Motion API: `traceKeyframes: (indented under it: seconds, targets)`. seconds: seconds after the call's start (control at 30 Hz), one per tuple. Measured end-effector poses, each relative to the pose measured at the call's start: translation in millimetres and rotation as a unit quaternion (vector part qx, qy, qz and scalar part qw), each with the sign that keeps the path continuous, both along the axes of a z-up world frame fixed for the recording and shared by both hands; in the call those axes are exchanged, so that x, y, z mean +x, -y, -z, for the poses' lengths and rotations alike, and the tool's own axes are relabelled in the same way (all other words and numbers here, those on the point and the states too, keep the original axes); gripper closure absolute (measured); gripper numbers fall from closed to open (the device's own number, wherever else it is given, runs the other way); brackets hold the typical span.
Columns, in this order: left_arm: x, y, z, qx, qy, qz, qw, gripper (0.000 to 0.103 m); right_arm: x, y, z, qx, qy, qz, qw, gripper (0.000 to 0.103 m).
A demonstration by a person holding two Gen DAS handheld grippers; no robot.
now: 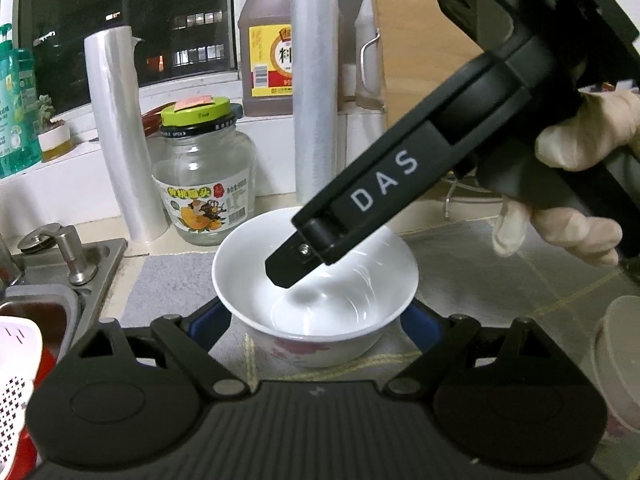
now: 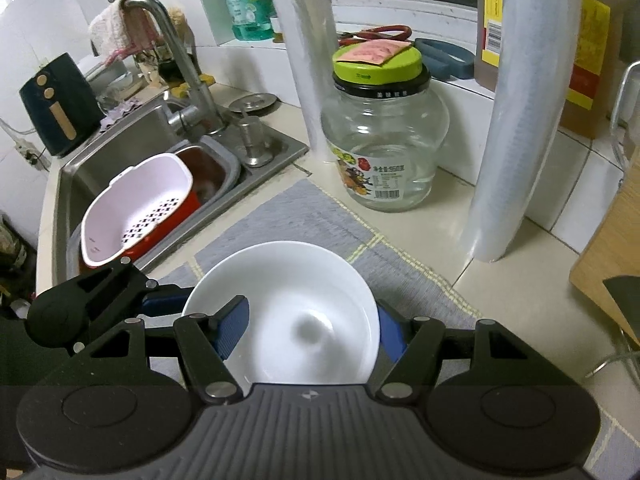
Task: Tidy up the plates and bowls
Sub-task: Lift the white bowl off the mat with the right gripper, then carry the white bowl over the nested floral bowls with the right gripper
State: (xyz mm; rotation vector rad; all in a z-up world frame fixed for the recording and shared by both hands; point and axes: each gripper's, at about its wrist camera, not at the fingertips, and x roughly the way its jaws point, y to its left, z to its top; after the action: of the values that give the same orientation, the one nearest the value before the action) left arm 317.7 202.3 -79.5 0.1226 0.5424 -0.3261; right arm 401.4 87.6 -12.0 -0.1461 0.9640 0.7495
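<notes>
My left gripper point(image 1: 316, 316) cradles the white bowl point(image 1: 316, 280) by its sides; my right gripper point(image 2: 308, 332) pinches its rim. Uneven pulls could twist it free onto the tabletop point(image 2: 520, 288).

The left wrist view sits low and close behind the bowl point(image 1: 316, 280), facing across the surface point(image 1: 500, 272) toward the window point(image 1: 120, 12), with the right gripper point(image 1: 292, 264) reaching in from the upper right; the right wrist view looks down more steeply on the bowl point(image 2: 296, 312) from close above, facing the sink point(image 2: 132, 140) and tap point(image 2: 172, 48). Both share the bowl, the grey mat point(image 1: 168, 284), the jar point(image 1: 204, 176) and the two white rolls point(image 1: 116, 128).
</notes>
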Motion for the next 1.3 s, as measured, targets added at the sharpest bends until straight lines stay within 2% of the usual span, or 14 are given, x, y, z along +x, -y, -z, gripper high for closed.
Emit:
traceKeyframes:
  seconds: [0.63, 1.3]
  targets:
    - [-46.0, 7.8, -22.7, -0.007, 0.011, 0.029, 0.9995, 0.012, -54.2, 19.9, -26.4, 0.0, 0.022, -0.006, 1.0, 0.03]
    - [-80.1, 41.4, -37.1, -0.008, 0.017, 0.059, 0.9981, 0.012, -101.8, 68.6, -49.5, 0.014, 0.046, 0.008, 0.999, 0.03]
